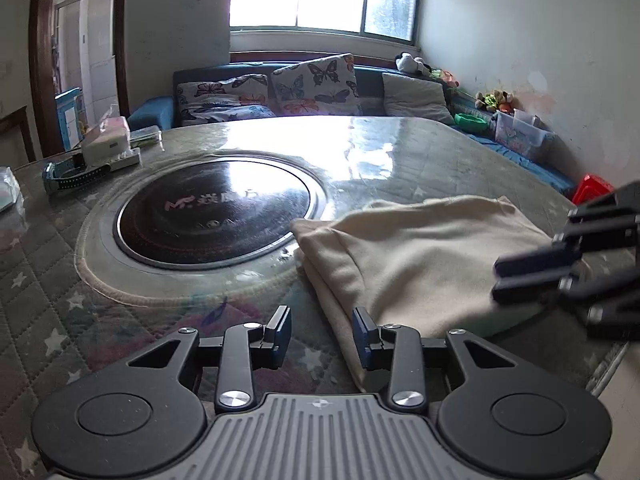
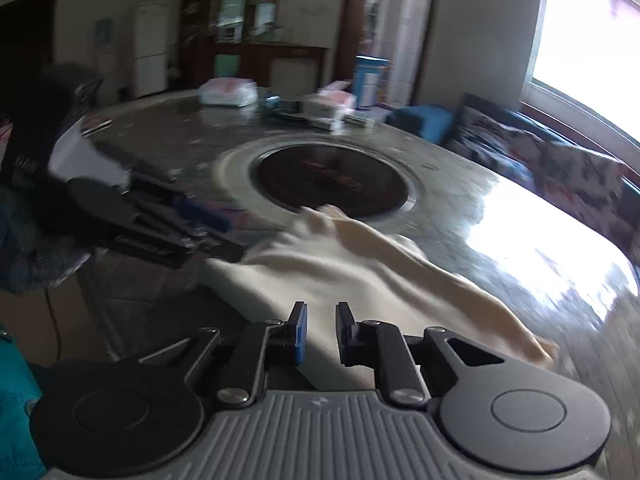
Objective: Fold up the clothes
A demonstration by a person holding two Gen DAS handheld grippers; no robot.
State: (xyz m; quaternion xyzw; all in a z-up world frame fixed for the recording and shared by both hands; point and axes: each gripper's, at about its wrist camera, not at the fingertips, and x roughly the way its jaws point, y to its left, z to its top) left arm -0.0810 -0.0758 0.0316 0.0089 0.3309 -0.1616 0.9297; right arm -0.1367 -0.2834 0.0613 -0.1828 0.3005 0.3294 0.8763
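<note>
A cream garment (image 1: 420, 256) lies folded flat on the glass-topped round table (image 1: 360, 148), its left edge next to the black hob. My left gripper (image 1: 322, 320) hovers at the garment's near left corner, jaws open and holding nothing; the right finger (image 1: 362, 328) sits just over the cloth's edge. My right gripper (image 1: 532, 274) hangs over the garment's right side with only a narrow gap between its fingers. In the blurred right wrist view, the right gripper (image 2: 322, 314) is above the garment (image 2: 340, 264) with nothing pinched, and the left gripper (image 2: 192, 224) is at the cloth's far left corner.
A round black hob (image 1: 216, 208) is set into the table's middle. A tissue box (image 1: 108, 144) and a blue strap (image 1: 72, 172) lie at the far left, with a white plastic bag (image 2: 228, 92) and boxes nearby. A sofa with butterfly cushions (image 1: 316, 84) stands behind the table.
</note>
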